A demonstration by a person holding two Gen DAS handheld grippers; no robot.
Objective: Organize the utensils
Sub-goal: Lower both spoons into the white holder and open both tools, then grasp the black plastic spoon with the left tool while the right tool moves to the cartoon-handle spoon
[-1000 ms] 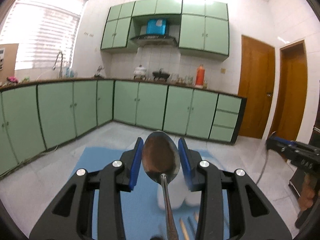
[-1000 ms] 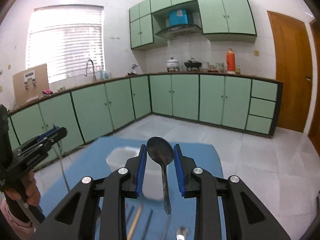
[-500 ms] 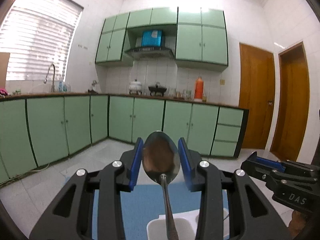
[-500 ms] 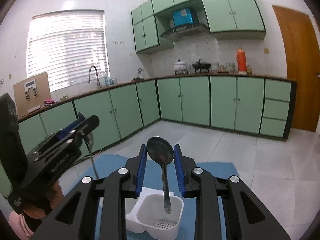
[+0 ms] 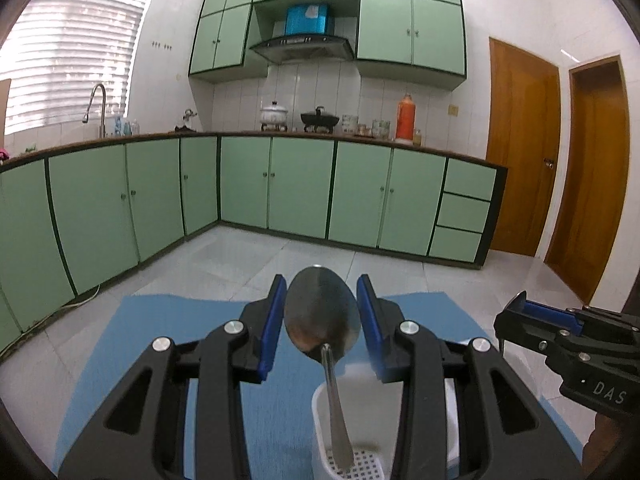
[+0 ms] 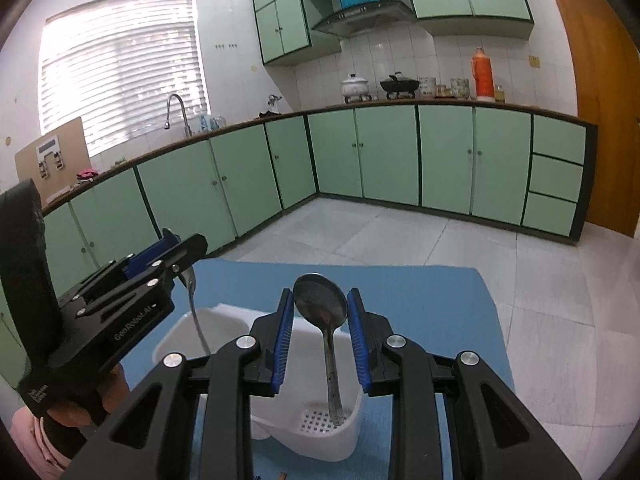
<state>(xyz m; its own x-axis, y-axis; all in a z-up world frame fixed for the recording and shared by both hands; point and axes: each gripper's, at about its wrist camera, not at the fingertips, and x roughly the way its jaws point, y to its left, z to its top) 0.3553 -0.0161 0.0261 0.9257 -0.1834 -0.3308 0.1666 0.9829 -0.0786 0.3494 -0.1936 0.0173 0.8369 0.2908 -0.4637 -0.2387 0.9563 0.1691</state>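
Note:
My left gripper (image 5: 322,286) is shut on the bowl of a metal spoon (image 5: 320,314), whose handle hangs into a compartment of the white utensil caddy (image 5: 360,396). In the right wrist view my right gripper (image 6: 320,296) is shut on a second spoon (image 6: 320,306). That spoon's handle tip sits just above the perforated floor of the caddy's (image 6: 352,428) right compartment. The left gripper (image 6: 160,264) shows at that view's left, its spoon handle (image 6: 197,320) dangling over the left compartment. The right gripper (image 5: 560,336) appears at the right edge of the left wrist view.
The caddy stands on a blue mat (image 6: 420,292) on a pale tiled surface. A person's hand (image 6: 80,404) holds the left gripper. Ends of other utensils (image 6: 282,476) peek in at the bottom edge. Green cabinets (image 5: 300,188) and wooden doors (image 5: 520,148) lie beyond.
Both grippers have come forward and down over the caddy with their spoons. The handles, earlier hanging above the mat, now dip into the caddy's compartments.

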